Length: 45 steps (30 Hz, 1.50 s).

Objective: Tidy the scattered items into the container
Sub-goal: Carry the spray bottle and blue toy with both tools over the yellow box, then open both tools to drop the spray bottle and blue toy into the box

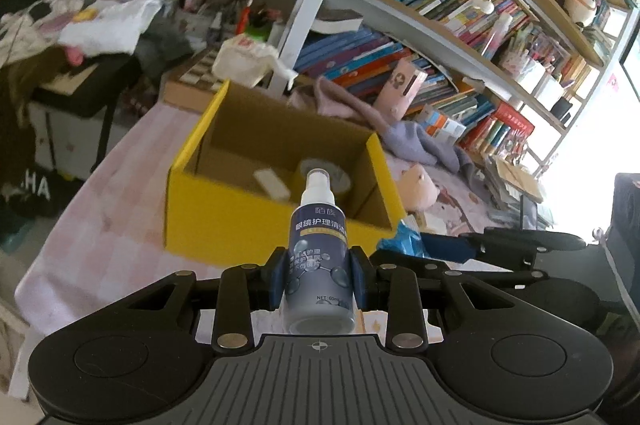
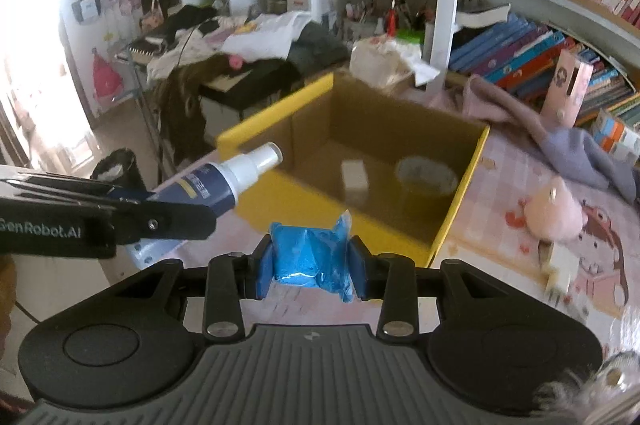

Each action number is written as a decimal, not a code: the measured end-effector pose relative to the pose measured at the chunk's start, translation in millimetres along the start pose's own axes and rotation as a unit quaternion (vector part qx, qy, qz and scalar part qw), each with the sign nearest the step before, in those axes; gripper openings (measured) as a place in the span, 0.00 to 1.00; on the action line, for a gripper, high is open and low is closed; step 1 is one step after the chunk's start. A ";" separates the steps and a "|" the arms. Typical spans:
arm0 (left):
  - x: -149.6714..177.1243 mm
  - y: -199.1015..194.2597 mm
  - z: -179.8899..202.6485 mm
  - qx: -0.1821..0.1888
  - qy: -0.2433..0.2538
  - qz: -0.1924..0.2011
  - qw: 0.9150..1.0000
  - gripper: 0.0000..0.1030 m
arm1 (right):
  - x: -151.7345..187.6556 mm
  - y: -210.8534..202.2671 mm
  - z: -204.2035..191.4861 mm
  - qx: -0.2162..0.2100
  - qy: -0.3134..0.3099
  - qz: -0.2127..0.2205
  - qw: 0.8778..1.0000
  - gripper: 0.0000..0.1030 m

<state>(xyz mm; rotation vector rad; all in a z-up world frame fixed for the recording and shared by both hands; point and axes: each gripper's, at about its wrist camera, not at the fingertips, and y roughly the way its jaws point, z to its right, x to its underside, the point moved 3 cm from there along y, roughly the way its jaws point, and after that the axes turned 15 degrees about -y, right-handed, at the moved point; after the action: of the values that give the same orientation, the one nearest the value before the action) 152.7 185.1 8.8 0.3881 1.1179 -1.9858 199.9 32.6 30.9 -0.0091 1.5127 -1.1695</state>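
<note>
Left gripper (image 1: 318,281) clamped tight on the spray bottle (image 1: 319,257), white cap pointing up. Right gripper (image 2: 310,269) squeezed shut on the blue packet (image 2: 310,255). Both just short of the yellow box (image 2: 360,209), not over it yet. Inside already: a white block (image 2: 354,177) and a tape roll (image 2: 426,171). Best way, probably: carry both past the near wall, go low, then let go gently. Still out on the table: a pink toy (image 2: 554,211).

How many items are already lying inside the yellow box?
2: a white block left of centre on the floor of the box, and a roll of tape to its right. The near wall may hide more.
</note>
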 end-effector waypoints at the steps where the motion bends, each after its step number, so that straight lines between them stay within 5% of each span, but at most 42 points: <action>1: -5.3 4.7 2.2 0.001 0.004 0.001 1.000 0.30 | -4.2 1.9 4.6 0.001 0.000 0.003 1.000 0.34; 12: -59.1 67.2 9.8 -0.012 0.032 -0.002 0.999 0.30 | -37.8 48.4 56.3 0.011 -0.004 0.015 1.000 0.34; 23: -81.7 157.0 -4.2 -0.072 0.087 -0.075 0.991 0.30 | -38.9 137.0 80.6 -0.018 -0.052 -0.056 0.997 0.34; 33: -90.2 191.1 -16.8 -0.130 0.119 -0.115 0.978 0.30 | -33.6 184.0 76.5 -0.069 -0.124 -0.135 0.981 0.34; 42: -84.5 201.7 -23.2 -0.135 0.102 -0.130 0.977 0.30 | -34.5 191.7 72.7 -0.083 -0.128 -0.148 0.977 0.35; 45: -85.1 197.4 -20.9 -0.120 0.099 -0.120 0.980 0.43 | -36.1 189.3 74.8 -0.079 -0.121 -0.141 0.979 0.43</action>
<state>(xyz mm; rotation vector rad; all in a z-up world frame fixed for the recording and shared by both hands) 355.7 188.7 -64.8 0.3410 1.5775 -2.0179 376.2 100.3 -53.1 -0.4706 1.4119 -1.2181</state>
